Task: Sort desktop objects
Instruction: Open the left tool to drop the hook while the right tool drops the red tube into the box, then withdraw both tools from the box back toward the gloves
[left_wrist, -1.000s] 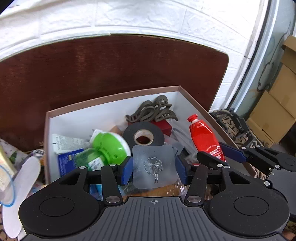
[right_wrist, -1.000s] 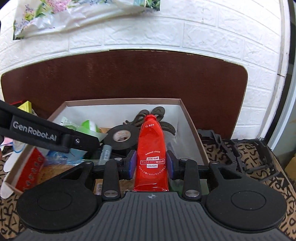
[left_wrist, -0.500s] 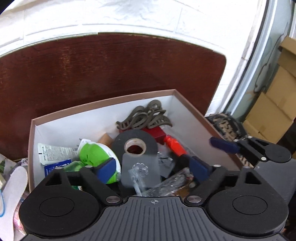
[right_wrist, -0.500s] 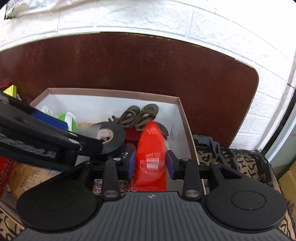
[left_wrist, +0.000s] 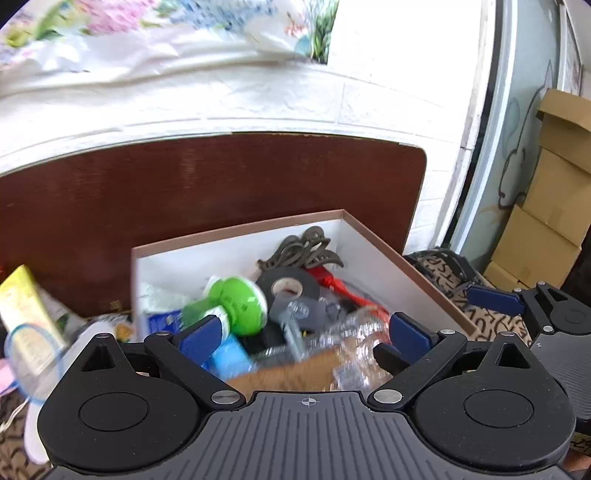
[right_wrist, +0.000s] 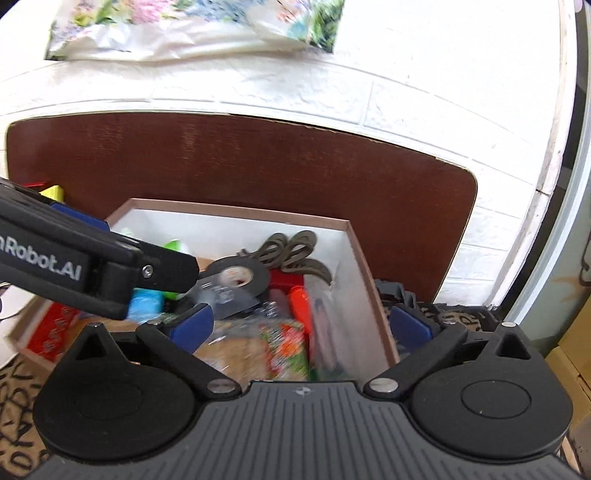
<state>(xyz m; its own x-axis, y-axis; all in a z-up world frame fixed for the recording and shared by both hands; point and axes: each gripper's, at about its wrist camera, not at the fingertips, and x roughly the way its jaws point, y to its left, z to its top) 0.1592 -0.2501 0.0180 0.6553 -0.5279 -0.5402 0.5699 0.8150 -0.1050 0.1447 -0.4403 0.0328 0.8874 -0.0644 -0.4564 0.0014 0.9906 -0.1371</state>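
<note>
A brown-rimmed white box (left_wrist: 373, 236) (right_wrist: 354, 243) holds the sorted things. In it lie a clear adhesive hook (left_wrist: 295, 314), a red tube (left_wrist: 347, 293) (right_wrist: 299, 306), a black tape roll (left_wrist: 288, 284) (right_wrist: 240, 275), a green-capped bottle (left_wrist: 236, 306) and brown hair claws (left_wrist: 299, 251) (right_wrist: 291, 254). My left gripper (left_wrist: 304, 334) is open and empty above the box's near side. My right gripper (right_wrist: 299, 325) is open and empty over the box's right part. The left gripper's body (right_wrist: 92, 266) crosses the right wrist view.
A dark brown board (left_wrist: 184, 192) stands behind the box against a white brick wall. A yellow packet (left_wrist: 26, 310) and a white oval piece (left_wrist: 37, 428) lie left of the box. Black plastic parts (right_wrist: 417, 299) and cardboard boxes (left_wrist: 546, 221) are at the right.
The left gripper opened and dropped the clear hook into the box. The right gripper opened and let the red tube fall in. Both grippers have pulled back and tilted up.
</note>
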